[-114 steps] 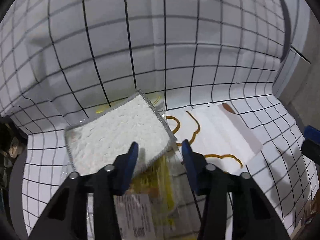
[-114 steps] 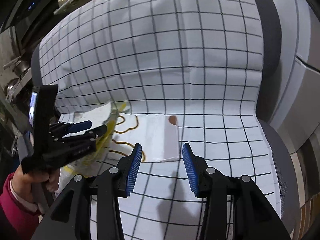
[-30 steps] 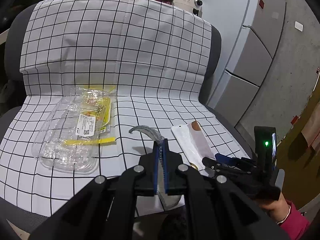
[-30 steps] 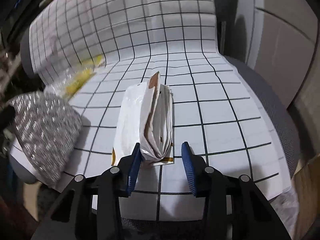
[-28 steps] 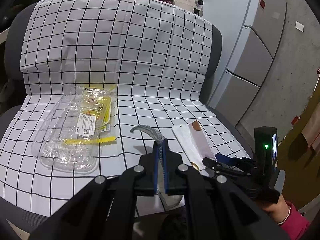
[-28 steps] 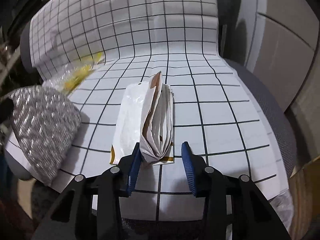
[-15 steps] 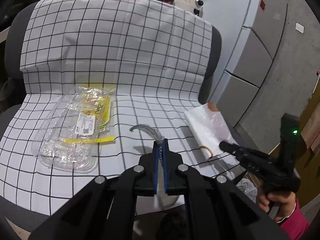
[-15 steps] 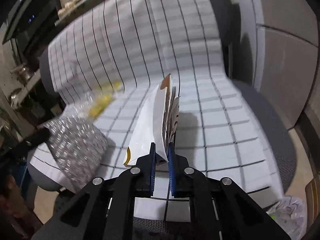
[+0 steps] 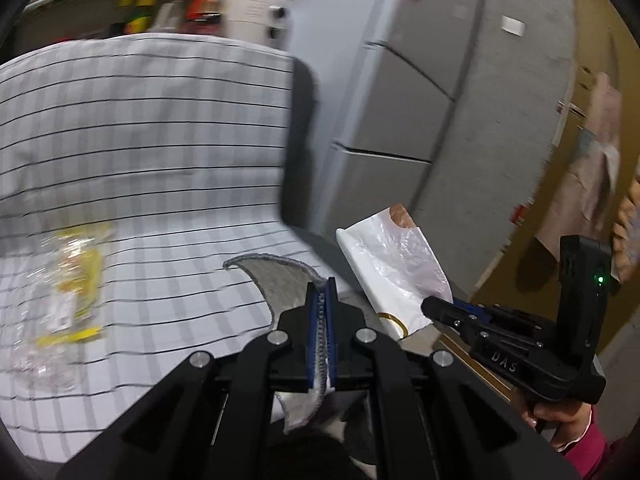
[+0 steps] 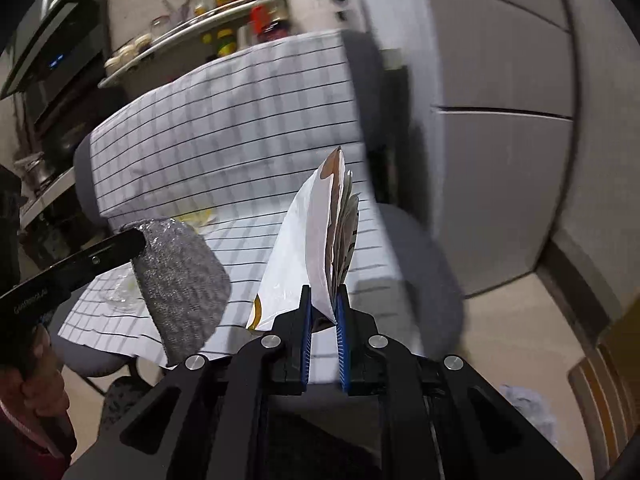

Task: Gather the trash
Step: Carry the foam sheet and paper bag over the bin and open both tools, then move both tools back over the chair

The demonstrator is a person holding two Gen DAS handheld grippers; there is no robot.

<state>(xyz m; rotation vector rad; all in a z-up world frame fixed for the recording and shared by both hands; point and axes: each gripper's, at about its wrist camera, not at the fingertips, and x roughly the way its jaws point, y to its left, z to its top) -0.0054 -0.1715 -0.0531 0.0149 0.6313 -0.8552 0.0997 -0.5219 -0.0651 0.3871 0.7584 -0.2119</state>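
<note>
My left gripper (image 9: 321, 292) is shut on a grey-edged cleaning cloth (image 9: 282, 280), held in the air off the chair's front edge; the cloth also shows in the right wrist view (image 10: 180, 280). My right gripper (image 10: 323, 300) is shut on a white paper bag (image 10: 316, 236) with a brown tip, lifted clear of the seat; the bag also shows in the left wrist view (image 9: 394, 264). A clear plastic tray with yellow wrappers (image 9: 68, 280) lies on the checked seat cover (image 9: 168, 264) at the left.
The chair back (image 9: 140, 120) stands behind the seat. A grey fridge (image 9: 400, 100) is to the right. A shelf with bottles and a white appliance (image 10: 316, 0) is behind the chair. A crumpled plastic bag (image 10: 528, 412) lies on the floor at right.
Both grippers have swung right and away from the seat with their loads. The right gripper closed on the paper bag and lifted it off the seat. The view is motion-blurred.
</note>
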